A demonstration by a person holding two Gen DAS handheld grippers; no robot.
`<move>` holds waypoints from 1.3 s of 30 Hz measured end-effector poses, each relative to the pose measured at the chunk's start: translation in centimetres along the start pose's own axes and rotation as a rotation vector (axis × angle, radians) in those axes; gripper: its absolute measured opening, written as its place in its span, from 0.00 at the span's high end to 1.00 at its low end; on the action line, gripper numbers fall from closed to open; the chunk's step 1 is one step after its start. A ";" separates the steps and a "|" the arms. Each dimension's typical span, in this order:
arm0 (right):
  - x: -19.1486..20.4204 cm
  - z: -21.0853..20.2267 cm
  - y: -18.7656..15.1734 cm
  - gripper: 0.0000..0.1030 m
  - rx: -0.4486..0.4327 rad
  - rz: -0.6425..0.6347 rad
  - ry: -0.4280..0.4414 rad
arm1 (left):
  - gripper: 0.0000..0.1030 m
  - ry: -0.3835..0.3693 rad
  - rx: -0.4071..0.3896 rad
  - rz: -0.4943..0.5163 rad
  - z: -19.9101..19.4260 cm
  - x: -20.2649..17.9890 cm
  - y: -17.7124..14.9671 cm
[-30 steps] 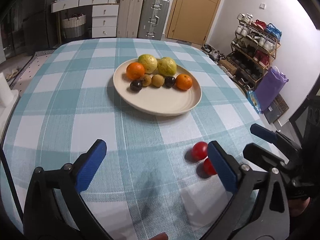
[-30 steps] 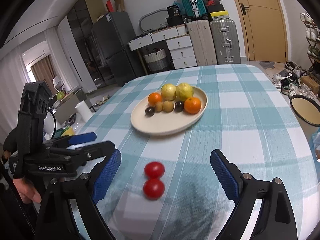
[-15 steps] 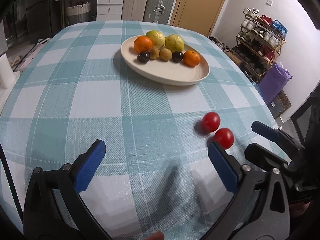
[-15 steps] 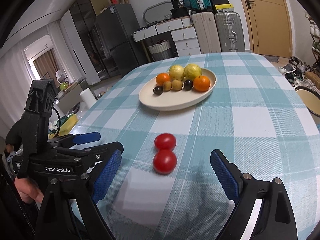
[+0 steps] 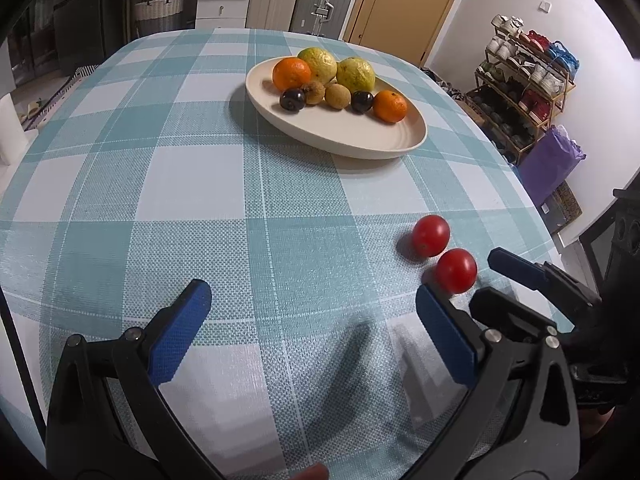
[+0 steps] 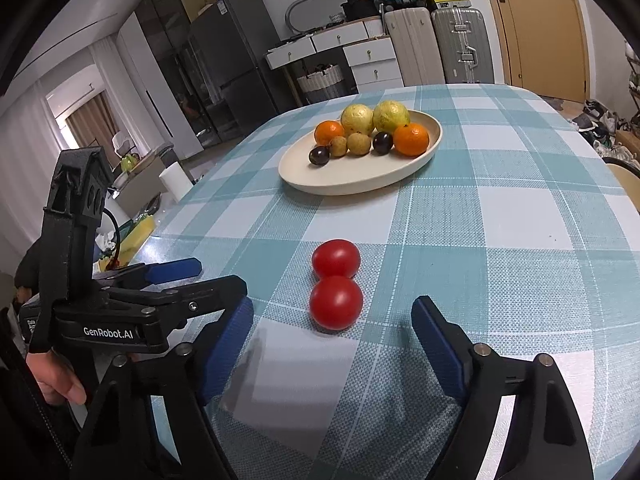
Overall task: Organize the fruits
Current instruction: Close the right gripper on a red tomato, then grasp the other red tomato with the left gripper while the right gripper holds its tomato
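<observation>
Two red tomatoes lie touching on the checked tablecloth: the near one and the far one; in the left wrist view they show as one tomato and the other. A cream oval plate holds two oranges, two yellow-green guavas, two dark plums and two small brown fruits. My right gripper is open and empty, just short of the near tomato. My left gripper is open and empty, to the left of the tomatoes, also seen in the right wrist view.
The table's right edge curves close to the tomatoes. Beyond it stand a shoe rack and a purple bag. Suitcases, drawers and a fridge stand behind the table.
Both grippers have moved forward and lower toward the table; the tomatoes and plate appear larger and closer. The right gripper now frames the near tomato. Both stay open.
</observation>
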State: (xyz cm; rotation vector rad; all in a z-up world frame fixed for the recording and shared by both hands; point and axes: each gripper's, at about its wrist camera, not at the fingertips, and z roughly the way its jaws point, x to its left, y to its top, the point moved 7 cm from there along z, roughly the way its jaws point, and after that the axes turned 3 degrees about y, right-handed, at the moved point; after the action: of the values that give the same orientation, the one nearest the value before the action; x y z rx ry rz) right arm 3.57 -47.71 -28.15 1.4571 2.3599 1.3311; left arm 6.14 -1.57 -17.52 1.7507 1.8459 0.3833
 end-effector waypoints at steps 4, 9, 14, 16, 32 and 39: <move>0.1 0.2 0.0 0.29 0.015 -0.004 -0.004 | 0.01 -0.006 0.005 -0.004 0.2 0.1 0.0; 0.1 1.1 -0.2 0.54 0.050 -0.007 -0.017 | 0.01 -0.007 0.008 -0.010 0.3 0.3 -0.1; 0.4 1.4 -0.4 0.71 0.062 -0.025 -0.014 | 0.01 -0.006 0.012 -0.008 0.3 0.4 -0.1; 0.3 1.4 -0.4 0.71 0.058 -0.024 -0.013 | 0.01 -0.003 0.012 -0.005 0.3 0.3 -0.1; -1.6 -1.1 0.6 0.73 -0.033 0.030 -0.006 | 0.01 0.012 0.025 0.023 0.4 -0.8 0.1; -2.4 -1.9 1.6 0.80 -0.061 0.022 0.001 | 0.01 -0.019 0.044 0.036 1.6 -2.5 0.8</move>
State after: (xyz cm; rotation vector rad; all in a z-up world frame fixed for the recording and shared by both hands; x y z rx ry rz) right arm 5.11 -50.46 -26.74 1.4698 2.2896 1.3962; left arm 7.70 -4.22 -17.78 1.8125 1.8246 0.3416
